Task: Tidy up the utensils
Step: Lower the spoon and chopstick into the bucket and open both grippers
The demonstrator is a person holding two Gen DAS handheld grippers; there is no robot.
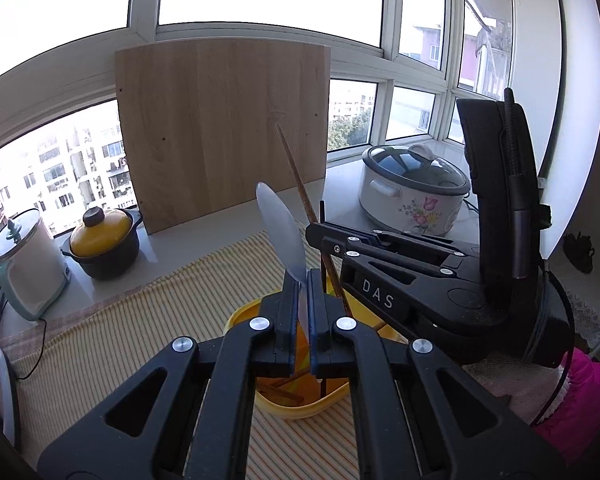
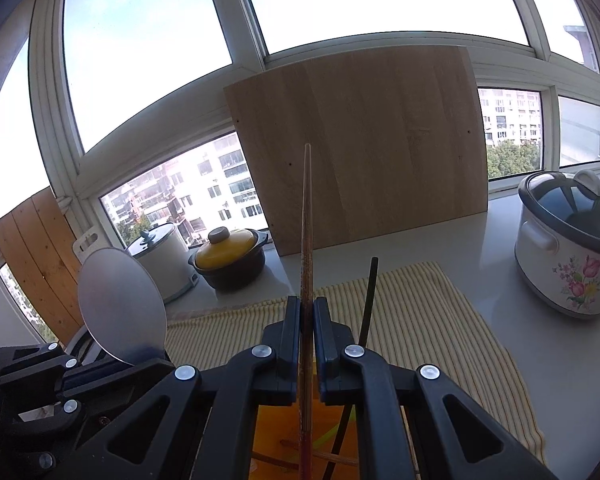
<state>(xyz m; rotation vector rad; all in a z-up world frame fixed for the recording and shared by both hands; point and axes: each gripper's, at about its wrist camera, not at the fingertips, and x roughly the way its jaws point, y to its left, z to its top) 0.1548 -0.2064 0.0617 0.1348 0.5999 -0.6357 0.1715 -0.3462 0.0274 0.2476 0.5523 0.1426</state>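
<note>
My left gripper (image 1: 303,280) is shut on a translucent white spoon (image 1: 282,232), bowl end up, handle down in a yellow container (image 1: 240,314) on the striped cloth. My right gripper (image 2: 307,306) is shut on a brown wooden chopstick (image 2: 307,216) that stands upright over the same container (image 2: 276,432). In the left wrist view the right gripper (image 1: 320,236) comes in from the right, holding the chopstick (image 1: 296,176). The spoon also shows at the left of the right wrist view (image 2: 122,306). A black chopstick (image 2: 369,300) leans in the container.
A yellow striped cloth (image 1: 140,320) covers the counter. A wooden board (image 1: 220,128) leans on the window. A yellow-lidded black pot (image 1: 102,246), a white cooker (image 1: 28,264) and a floral slow cooker (image 1: 414,194) stand on the sill.
</note>
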